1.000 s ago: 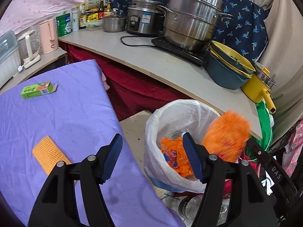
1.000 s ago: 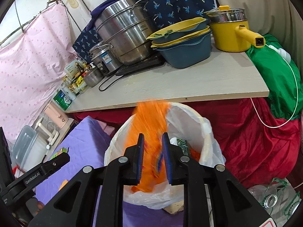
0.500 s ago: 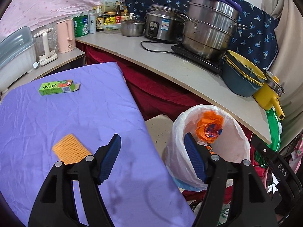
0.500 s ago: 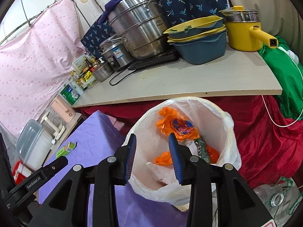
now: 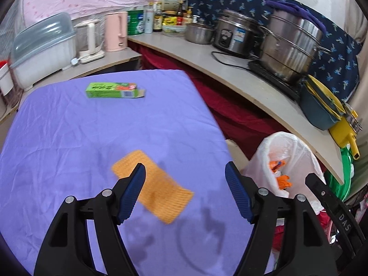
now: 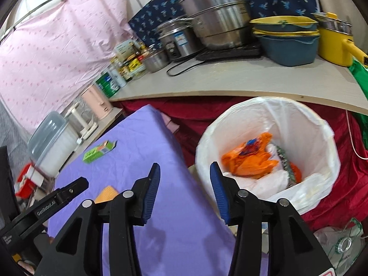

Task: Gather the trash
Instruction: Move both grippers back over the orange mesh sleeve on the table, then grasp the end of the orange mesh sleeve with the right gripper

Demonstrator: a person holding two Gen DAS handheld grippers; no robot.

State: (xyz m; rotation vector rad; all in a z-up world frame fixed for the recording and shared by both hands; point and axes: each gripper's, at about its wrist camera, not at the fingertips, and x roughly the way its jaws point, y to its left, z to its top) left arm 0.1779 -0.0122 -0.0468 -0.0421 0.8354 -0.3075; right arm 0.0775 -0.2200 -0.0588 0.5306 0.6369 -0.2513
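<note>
Both tools are empty, jaws opening: left tool (image 5: 185,189) above an orange mesh pad (image 5: 153,185) (flat, mid-frame) on the purple table (image 5: 69,142); green carton (image 5: 113,90) upper left; lined bin (image 6: 266,151) right.

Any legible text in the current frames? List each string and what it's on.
"DAS": black arm of the right hand-held gripper, at the left wrist view's right edge.
"GenRobot.AI": black arm of the left hand-held gripper, right wrist view.
Green box, condiment bottles, rice cooker sticker: print too blurred to read.

My left finger (image 5: 132,192) covers the orange net's (image 5: 161,191) corner; bottle labels (image 5: 158,20) too small to read.
</note>
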